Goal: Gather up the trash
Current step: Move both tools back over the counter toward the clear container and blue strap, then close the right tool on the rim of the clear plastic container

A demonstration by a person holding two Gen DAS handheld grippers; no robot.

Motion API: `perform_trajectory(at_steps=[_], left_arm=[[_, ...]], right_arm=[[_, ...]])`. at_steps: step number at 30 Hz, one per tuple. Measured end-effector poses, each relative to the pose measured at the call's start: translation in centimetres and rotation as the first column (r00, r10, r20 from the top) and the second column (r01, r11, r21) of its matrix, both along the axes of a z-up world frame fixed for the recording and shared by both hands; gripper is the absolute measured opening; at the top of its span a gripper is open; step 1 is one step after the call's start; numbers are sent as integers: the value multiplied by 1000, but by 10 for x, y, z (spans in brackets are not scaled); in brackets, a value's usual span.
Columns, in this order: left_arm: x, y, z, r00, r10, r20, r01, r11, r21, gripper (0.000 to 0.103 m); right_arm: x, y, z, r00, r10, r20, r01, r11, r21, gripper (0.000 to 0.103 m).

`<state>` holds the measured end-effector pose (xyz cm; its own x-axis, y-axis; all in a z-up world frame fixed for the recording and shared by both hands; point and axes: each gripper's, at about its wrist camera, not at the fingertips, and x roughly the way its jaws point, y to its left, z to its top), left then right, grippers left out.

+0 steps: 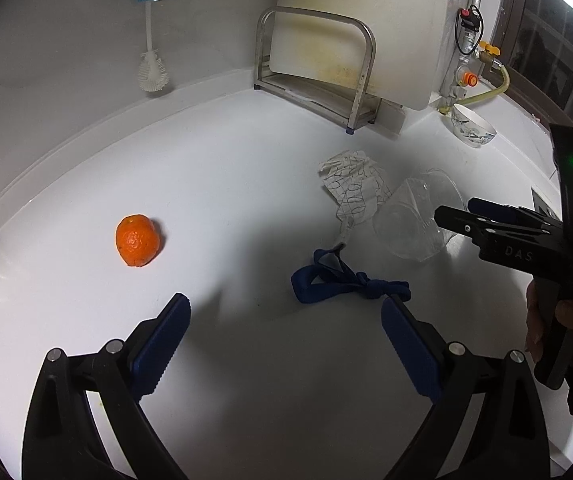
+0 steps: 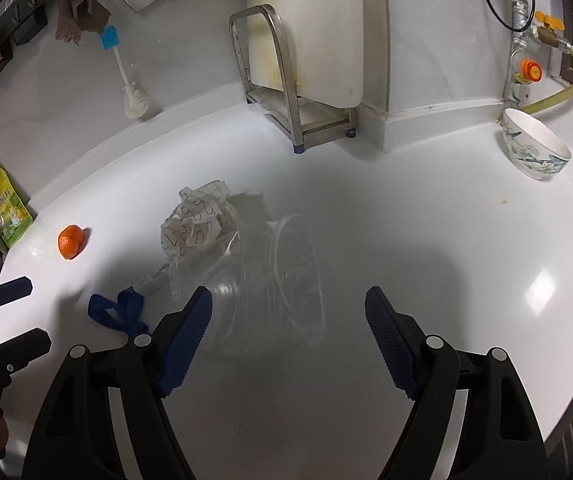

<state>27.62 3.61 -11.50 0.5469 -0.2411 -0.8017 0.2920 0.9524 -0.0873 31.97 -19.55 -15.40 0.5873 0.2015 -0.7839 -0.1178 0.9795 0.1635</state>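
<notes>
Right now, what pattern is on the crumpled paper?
White crumpled paper with dark hand-drawn grid lines and loops; clearest in the left wrist view.

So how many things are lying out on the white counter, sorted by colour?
Orange: 1, the orange
Blue: 1, the blue strap
White with scribbles: 1, the crumpled paper
See-through: 1, the clear plastic container
White with flowers: 1, the bowl
Green: 1, the green pouch
Total: 6
</notes>
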Motion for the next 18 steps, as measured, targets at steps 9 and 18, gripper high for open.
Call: perform_trajectory(at_steps=[9, 18], left_arm=[[1, 3, -3, 1000, 6, -11, -6, 1000, -5, 94], [2, 0, -5, 1000, 5, -9, -5, 1000, -12, 94]], right_arm=[[10, 5, -8, 998, 49, -38, -48, 998, 32, 54], [-2, 14, -2, 997, 73, -18, -72, 997, 41, 10]])
